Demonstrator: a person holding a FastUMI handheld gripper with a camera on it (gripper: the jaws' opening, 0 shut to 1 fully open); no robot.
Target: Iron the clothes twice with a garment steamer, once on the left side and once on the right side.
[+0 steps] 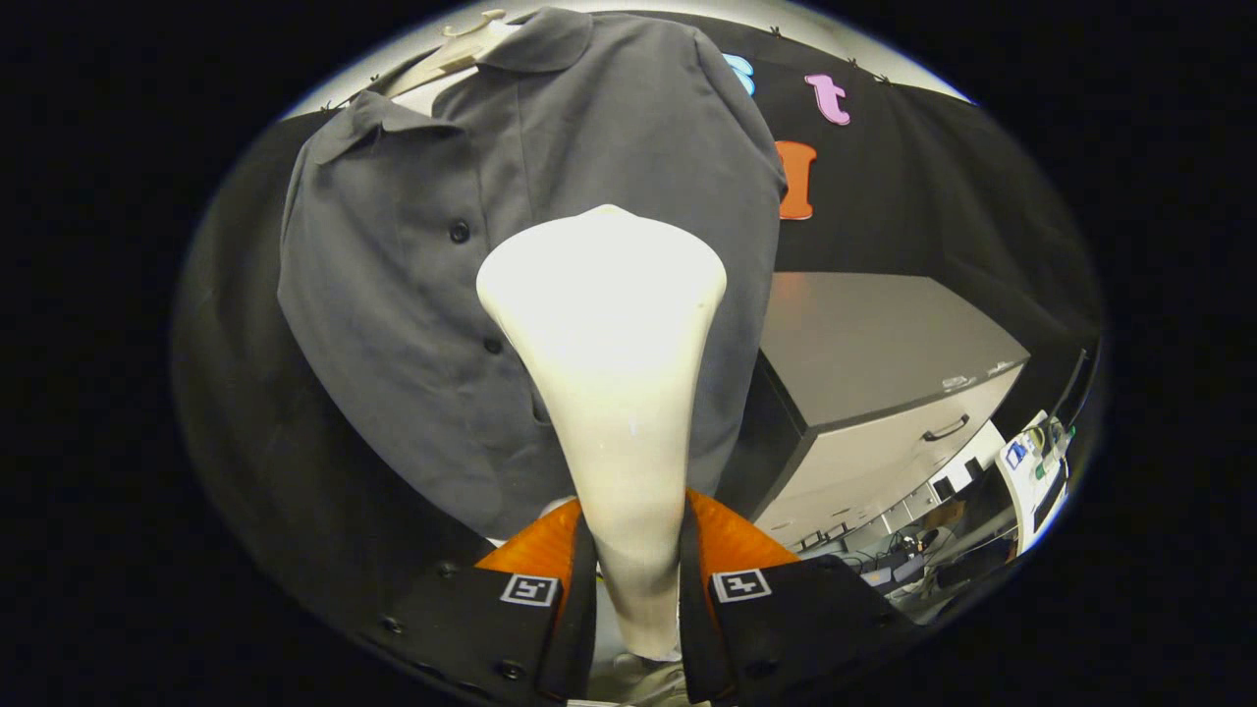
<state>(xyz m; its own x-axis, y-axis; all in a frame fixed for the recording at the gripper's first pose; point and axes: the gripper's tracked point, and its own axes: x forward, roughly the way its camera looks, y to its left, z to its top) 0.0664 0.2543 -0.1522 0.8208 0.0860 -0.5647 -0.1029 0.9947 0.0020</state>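
Fingers (633,579) clamped on white steamer (609,373); grey shirt (412,295) hangs beyond, grey cabinet (884,363) beside.

A grey cabinet (864,344) stands against the booth's black cloth wall (943,196), to the right of the hanging grey shirt (511,245). Its flat top carries a small pale object (957,382) near its front right corner, too small to identify. Its front face below that edge has a drawer with a dark handle (945,429).

The gripper (635,579) has both fingers pressed on the white steamer (609,373).
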